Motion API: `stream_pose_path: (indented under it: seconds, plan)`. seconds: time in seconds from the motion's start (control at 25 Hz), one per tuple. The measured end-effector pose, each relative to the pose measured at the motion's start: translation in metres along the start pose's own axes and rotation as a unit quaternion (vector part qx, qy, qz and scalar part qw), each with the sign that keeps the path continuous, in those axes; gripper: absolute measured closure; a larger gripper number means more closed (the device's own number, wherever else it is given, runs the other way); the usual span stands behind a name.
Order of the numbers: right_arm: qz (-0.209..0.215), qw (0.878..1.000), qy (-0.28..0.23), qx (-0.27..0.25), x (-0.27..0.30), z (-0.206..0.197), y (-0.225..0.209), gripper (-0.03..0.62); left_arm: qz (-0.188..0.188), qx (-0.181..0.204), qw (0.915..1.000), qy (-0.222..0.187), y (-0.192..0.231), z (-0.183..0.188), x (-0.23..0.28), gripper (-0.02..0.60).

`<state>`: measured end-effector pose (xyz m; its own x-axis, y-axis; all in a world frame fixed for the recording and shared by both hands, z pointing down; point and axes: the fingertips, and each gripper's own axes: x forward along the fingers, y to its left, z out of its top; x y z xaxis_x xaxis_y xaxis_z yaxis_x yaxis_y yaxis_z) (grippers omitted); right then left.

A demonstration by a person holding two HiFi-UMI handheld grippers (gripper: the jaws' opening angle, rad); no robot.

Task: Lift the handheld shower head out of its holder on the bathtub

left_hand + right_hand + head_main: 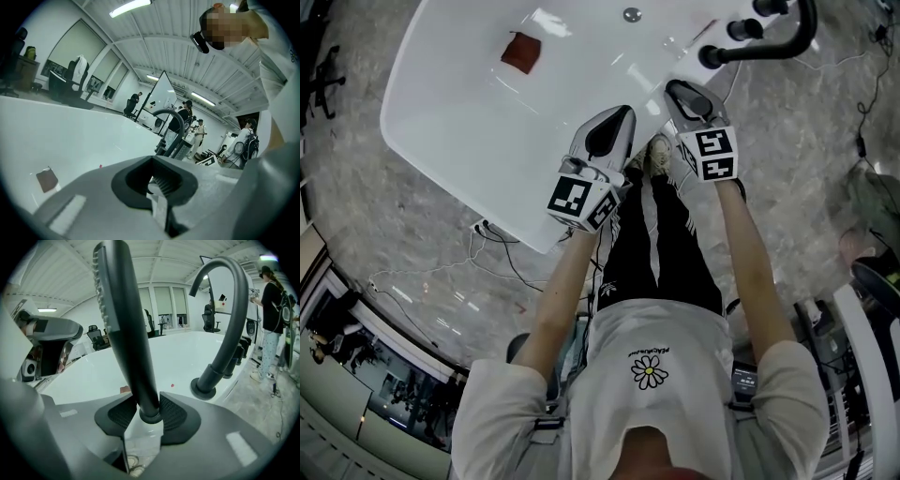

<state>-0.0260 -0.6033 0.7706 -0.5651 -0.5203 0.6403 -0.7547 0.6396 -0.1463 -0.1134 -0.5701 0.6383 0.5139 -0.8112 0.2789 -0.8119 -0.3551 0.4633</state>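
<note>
The shower head (123, 319) is clamped low on its handle by the right gripper (150, 414), at 1 o'clock on the tub (459, 94) rim. The left gripper (157, 187) is closed and empty. If pulled askew, the head could be jammed in its holder.

Slim dark-grey handheld shower head (123, 324), upright, nozzle face turned left. Foot at glossy white bathtub (187, 357) rim; resting or lifted, cannot tell.
</note>
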Motion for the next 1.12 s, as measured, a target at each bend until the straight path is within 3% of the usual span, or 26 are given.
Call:
stream_pose_path:
  seconds: [0.36, 0.48, 0.64, 0.76, 0.96, 1.12]
  plan:
    - [-0.026, 0.999, 0.023, -0.028, 0.008, -0.004, 0.0, 0.441, 0.03, -0.007, 0.9995, -0.006, 0.021, 0.002, -0.022, 0.581]
    - [-0.032, 0.999, 0.005, -0.029, 0.002, 0.005, -0.001, 0.442, 0.036, -0.003, 0.9993, -0.009, 0.029, 0.004, -0.026, 0.581]
    - [-0.046, 0.996, -0.062, -0.048, -0.026, 0.064, 0.0, 0.442, 0.043, -0.004, 0.999, -0.01, 0.04, 0.006, -0.031, 0.581]
    - [-0.042, 0.99, -0.103, -0.088, -0.053, 0.122, 0.015, 0.442, 0.051, 0.008, 0.9982, -0.03, 0.035, 0.032, -0.039, 0.581]
    - [-0.052, 0.978, -0.167, -0.115, -0.113, 0.207, 0.033, 0.441, 0.032, 0.046, 0.9962, -0.067, 0.0, 0.093, -0.046, 0.581]
    - [-0.075, 0.968, -0.214, -0.103, -0.164, 0.266, 0.045, 0.441, 0.015, 0.065, 0.9902, -0.123, -0.027, 0.171, -0.062, 0.581]
